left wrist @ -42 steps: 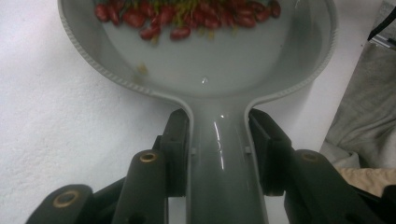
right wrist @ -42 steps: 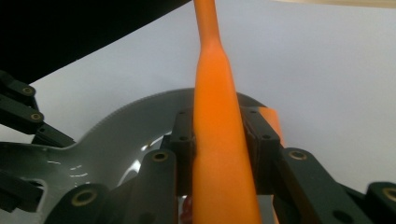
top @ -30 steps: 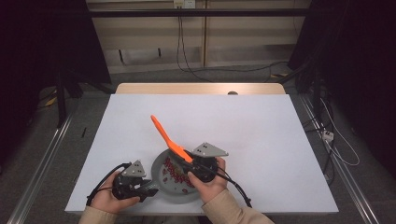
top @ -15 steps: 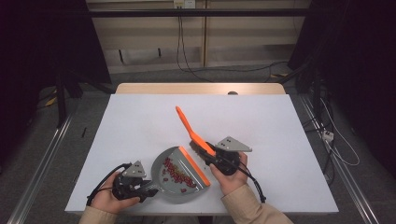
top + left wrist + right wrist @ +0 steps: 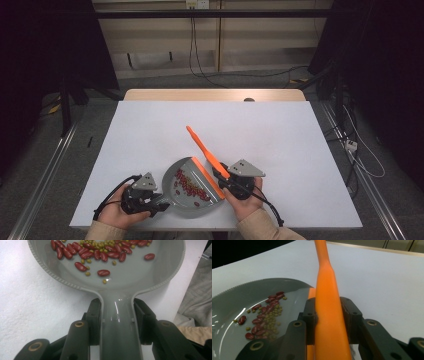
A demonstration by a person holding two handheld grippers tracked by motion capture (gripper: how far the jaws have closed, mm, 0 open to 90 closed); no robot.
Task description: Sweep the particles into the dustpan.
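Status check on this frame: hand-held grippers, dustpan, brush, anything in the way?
Left hand-held gripper shut on dustpan handle. Right hand-held gripper shut on brush handle. Beans in pan. Nothing in the way.

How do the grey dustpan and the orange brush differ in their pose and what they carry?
The dustpan lies flat on the table; the brush is tilted, its handle pointing up and away. The dustpan holds red and green beans; the brush carries nothing visible. Each is clamped by its handle: dustpan in the left tongs, brush in the right tongs.
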